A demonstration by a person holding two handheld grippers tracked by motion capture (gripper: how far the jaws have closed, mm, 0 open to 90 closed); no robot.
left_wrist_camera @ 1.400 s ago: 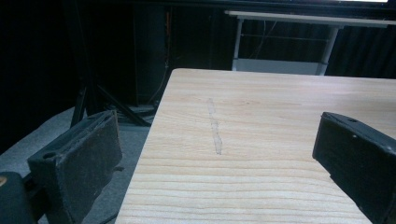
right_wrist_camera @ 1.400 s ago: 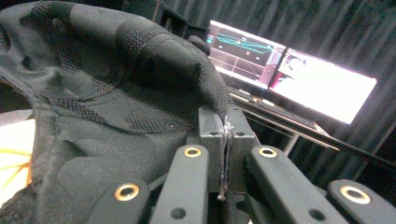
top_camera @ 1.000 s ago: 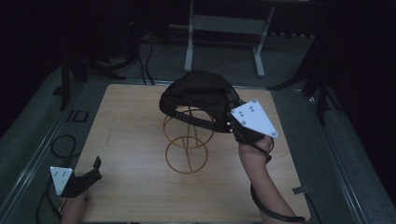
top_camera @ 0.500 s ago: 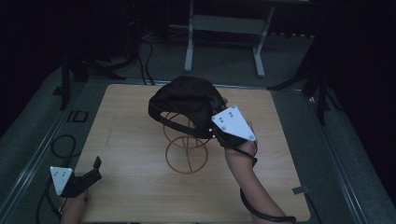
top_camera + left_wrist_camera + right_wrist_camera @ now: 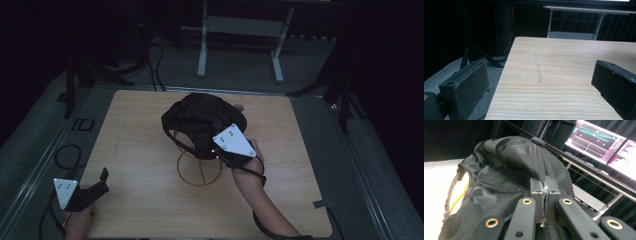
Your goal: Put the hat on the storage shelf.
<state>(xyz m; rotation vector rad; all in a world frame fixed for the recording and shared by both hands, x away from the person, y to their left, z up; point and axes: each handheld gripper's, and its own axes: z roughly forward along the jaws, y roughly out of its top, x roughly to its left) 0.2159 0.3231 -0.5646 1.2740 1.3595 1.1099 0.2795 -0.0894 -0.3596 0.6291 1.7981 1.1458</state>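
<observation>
A black mesh cap (image 5: pixel 202 122) hangs over the top of a yellow wire stand (image 5: pixel 199 172) in the middle of the wooden table (image 5: pixel 140 150). My right gripper (image 5: pixel 220 150) is shut on the cap's lower edge on the stand's right side. In the right gripper view the jaws are pressed together on the cap (image 5: pixel 509 170) fabric, with the stand's yellow rings (image 5: pixel 456 192) showing under it at the left. My left gripper (image 5: pixel 102 180) rests open at the table's front left corner, and its fingers (image 5: pixel 466 85) stand wide apart over bare wood.
A white metal frame (image 5: pixel 240 30) stands on the floor beyond the table. Cables (image 5: pixel 65 155) lie on the floor at the left. Lit monitors (image 5: pixel 599 142) show behind the cap in the right gripper view. A faint scratch (image 5: pixel 537 67) marks the tabletop.
My right gripper has carried the cap left and down, so it now sits over the top of the wire stand. The left gripper has stayed put.
</observation>
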